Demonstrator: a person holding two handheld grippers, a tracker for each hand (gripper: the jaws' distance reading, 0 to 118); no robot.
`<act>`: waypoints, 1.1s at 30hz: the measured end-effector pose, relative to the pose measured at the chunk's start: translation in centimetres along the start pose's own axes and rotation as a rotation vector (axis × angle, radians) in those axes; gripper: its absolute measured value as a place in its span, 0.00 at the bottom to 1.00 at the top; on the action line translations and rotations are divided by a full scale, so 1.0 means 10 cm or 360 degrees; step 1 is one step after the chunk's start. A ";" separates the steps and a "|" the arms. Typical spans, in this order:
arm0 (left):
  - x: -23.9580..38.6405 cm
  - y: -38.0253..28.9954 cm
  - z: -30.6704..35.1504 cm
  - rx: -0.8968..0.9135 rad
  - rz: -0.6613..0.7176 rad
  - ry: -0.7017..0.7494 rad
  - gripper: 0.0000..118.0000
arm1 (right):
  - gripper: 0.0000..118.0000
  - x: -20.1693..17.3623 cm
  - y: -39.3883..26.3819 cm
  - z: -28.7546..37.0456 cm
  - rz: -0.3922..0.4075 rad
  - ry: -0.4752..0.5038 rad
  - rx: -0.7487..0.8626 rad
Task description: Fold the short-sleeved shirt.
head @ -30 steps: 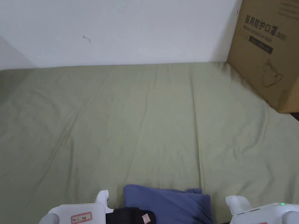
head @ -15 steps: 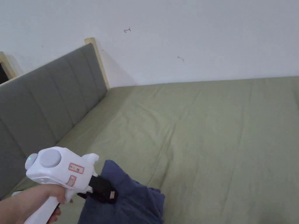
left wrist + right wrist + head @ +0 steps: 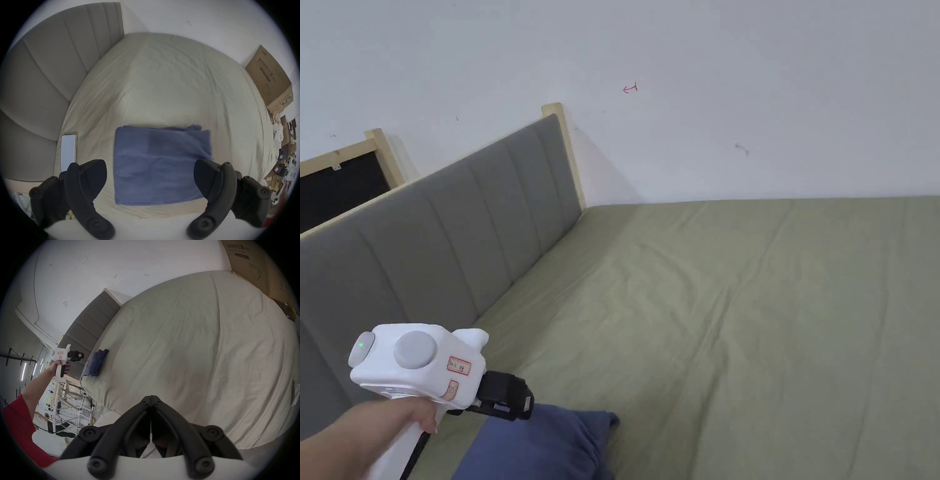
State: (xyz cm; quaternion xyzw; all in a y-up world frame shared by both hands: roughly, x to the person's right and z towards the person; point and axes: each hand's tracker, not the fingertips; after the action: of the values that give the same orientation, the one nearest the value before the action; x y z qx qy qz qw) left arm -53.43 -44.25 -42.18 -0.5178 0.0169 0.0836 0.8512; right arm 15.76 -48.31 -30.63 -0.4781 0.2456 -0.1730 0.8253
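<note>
Green bed sheet (image 3: 737, 312), grey headboard (image 3: 456, 237); left tool (image 3: 150, 177) agape, right tool (image 3: 151, 396) closed empty.

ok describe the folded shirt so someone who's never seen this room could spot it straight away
Start at the wide bed with the pale green sheet and its grey padded headboard. Near the sheet's front edge, towards the headboard end, lies a folded blue fabric rectangle, the short-sleeved shirt. A pale flat phone lies beside it, but the shirt is the one dark blue, soft thing there.
</note>
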 end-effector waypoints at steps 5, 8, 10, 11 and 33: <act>0.78 -0.60 0.46 0.0501 0.0113 -0.0268 0.63 | 0.00 -0.02 0.01 0.28 -0.0007 -0.0051 0.0184; 1.56 -1.03 0.77 0.0716 -0.0105 -0.0233 0.03 | 0.00 -0.08 0.00 0.53 -0.0034 -0.0050 0.0304; 2.05 -1.32 0.94 0.0822 -0.0142 -0.0373 0.01 | 0.00 -0.14 0.00 0.70 -0.0043 -0.0046 0.0351; 2.23 -1.44 1.03 0.0854 -0.0138 -0.0500 0.01 | 0.00 -0.18 -0.01 0.78 -0.0049 -0.0038 0.0384; 3.77 -2.36 1.52 0.1832 -0.0368 0.0035 0.00 | 0.00 -0.80 -0.54 1.14 0.0516 -0.0814 0.1767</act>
State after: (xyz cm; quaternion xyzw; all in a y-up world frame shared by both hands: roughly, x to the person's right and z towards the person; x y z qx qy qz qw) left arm -13.35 -36.70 -18.70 0.0283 0.0117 -0.0377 0.9988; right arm 15.46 -38.71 -19.13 0.0385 -0.0166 -0.0277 0.9987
